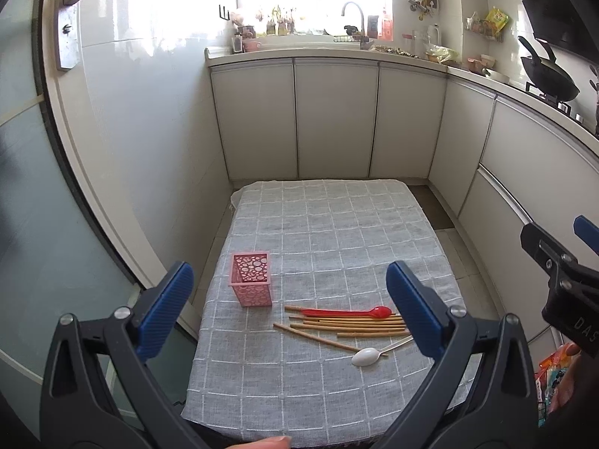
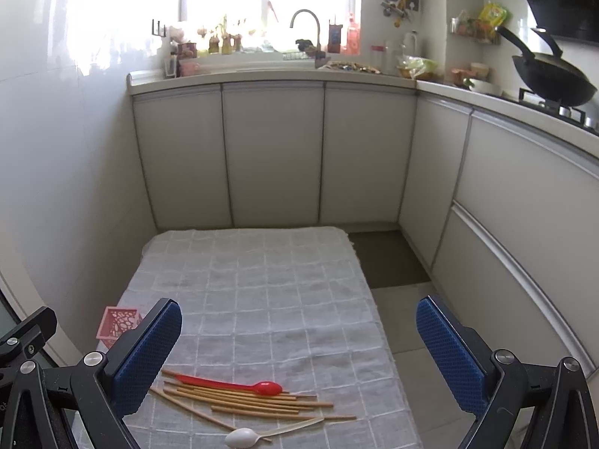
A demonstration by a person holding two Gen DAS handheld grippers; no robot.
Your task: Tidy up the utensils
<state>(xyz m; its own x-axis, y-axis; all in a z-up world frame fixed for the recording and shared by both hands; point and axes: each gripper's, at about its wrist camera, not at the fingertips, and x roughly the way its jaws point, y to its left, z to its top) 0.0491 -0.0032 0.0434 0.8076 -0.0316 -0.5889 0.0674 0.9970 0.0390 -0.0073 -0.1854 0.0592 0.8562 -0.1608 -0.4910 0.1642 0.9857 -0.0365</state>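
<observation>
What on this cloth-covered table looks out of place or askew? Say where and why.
The chopsticks lie loose on the cloth beside the empty pink holder, one slanting across the rest. A red spoon rests on top of them; a white spoon lies at the near edge. Nothing looks spilled or broken.

Glossy plastic red spoon (image 1: 346, 312) (wooden chopsticks (image 1: 348, 327)), woven tablecloth (image 1: 337, 232).

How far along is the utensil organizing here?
Nothing looks done: the pink holder appears empty. Nothing is in hand: left gripper and right gripper are both open above the cloth. Left to do: the chopsticks, red spoon and white spoon.
</observation>
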